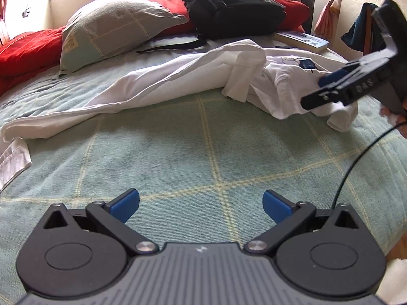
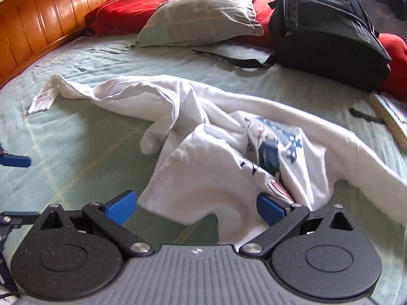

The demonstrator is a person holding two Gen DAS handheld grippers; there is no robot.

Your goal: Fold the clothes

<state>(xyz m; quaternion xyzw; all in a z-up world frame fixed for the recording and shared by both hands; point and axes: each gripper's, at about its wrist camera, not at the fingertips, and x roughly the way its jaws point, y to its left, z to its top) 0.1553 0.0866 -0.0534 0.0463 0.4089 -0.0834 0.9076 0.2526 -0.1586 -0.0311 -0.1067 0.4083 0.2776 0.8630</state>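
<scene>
A crumpled white shirt (image 1: 178, 78) with a blue print lies across the green checked bedspread (image 1: 203, 152). It also shows in the right wrist view (image 2: 203, 152), print (image 2: 277, 137) facing up. My left gripper (image 1: 201, 207) is open and empty, low over bare bedspread, well short of the shirt. My right gripper (image 2: 195, 209) is open, its jaws standing either side of the shirt's near edge, not closed on it. The right gripper also shows in the left wrist view (image 1: 330, 89), over the shirt's right end.
A grey-green pillow (image 1: 112, 28), red pillows (image 1: 25, 50), a black backpack (image 1: 229, 2) and a book (image 1: 302, 40) lie at the back of the bed. A wooden headboard (image 2: 38, 20) runs along the left. A black cable (image 1: 361, 157) hangs from the right gripper.
</scene>
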